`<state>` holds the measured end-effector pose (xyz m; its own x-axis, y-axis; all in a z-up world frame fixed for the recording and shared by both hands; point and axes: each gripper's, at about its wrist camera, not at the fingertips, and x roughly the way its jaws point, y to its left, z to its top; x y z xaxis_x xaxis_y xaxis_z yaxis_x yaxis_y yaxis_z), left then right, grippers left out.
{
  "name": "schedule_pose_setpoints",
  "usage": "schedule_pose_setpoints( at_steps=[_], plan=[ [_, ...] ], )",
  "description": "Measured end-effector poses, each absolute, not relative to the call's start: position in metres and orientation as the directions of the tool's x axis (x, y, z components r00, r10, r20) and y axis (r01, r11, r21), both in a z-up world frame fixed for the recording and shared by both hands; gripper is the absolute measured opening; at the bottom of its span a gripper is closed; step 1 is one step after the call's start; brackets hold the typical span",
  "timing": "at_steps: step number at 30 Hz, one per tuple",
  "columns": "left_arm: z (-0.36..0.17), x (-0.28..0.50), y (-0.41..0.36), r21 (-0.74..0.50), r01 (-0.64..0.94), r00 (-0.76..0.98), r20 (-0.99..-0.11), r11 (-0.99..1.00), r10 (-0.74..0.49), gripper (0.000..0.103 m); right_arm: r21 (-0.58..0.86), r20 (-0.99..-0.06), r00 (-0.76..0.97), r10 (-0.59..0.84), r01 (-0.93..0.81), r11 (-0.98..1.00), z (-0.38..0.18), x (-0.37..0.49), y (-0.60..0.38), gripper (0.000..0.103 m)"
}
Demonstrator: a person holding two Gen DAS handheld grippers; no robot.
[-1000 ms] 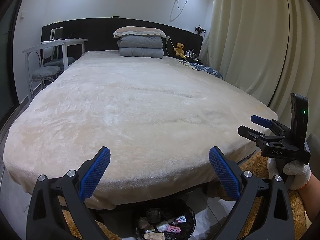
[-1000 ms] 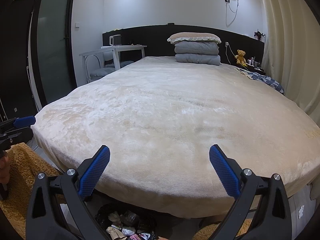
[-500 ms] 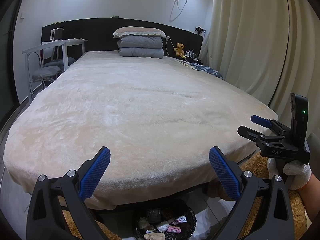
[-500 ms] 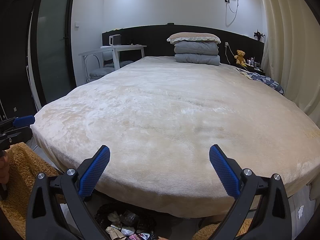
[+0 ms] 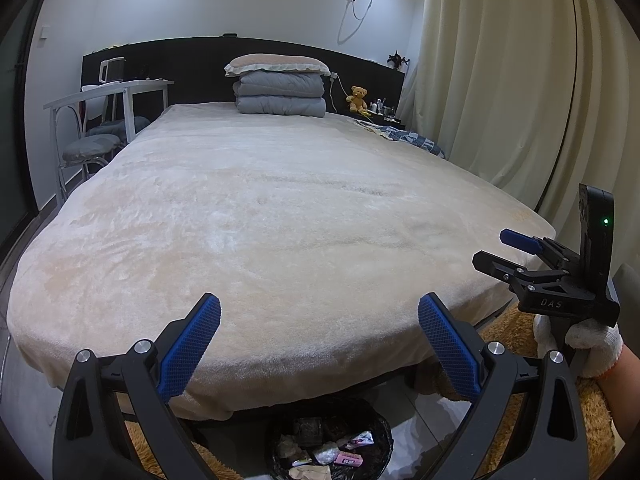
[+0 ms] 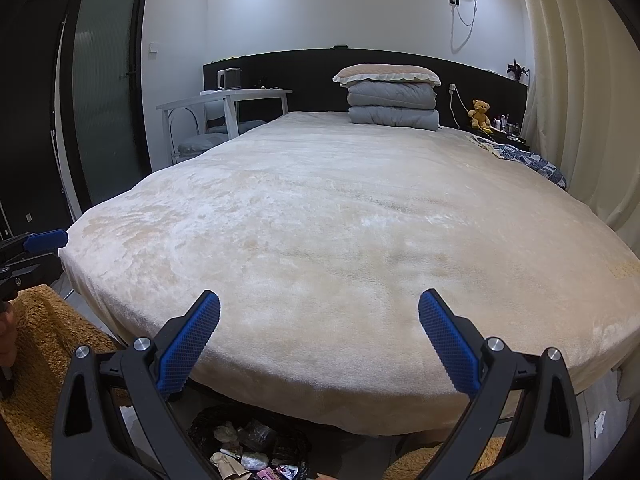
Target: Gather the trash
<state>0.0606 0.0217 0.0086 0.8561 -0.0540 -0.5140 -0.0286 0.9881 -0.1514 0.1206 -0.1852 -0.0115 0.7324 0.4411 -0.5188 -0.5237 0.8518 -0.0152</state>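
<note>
Beside the left edge of the bed [image 5: 280, 220] stand a white desk [image 5: 108, 94] and grey-cushioned chairs [image 5: 92, 146]. At the bed's foot the left gripper [image 5: 319, 350] hangs with jaws wide apart and nothing between them, directly above the black-lined trash bin [image 5: 332, 446], which sits on the floor below the bed's foot edge with wrappers and crumpled scraps inside. To the right, also at the bed's foot, the right gripper [image 6: 319, 344] is likewise spread and holding nothing.
</note>
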Motion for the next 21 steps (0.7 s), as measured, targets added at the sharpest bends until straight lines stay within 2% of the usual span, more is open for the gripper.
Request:
schedule_pose_setpoints(
  at_steps=[21],
  plan=[
    [0.0108, 0.0577, 0.0171, -0.141, -0.024, 0.863, -0.503, 0.990, -0.051, 0.096, -0.017, -0.529, 0.727, 0.439, -0.526, 0.851, -0.0135, 0.1249, -0.1882, 0.099]
  ],
)
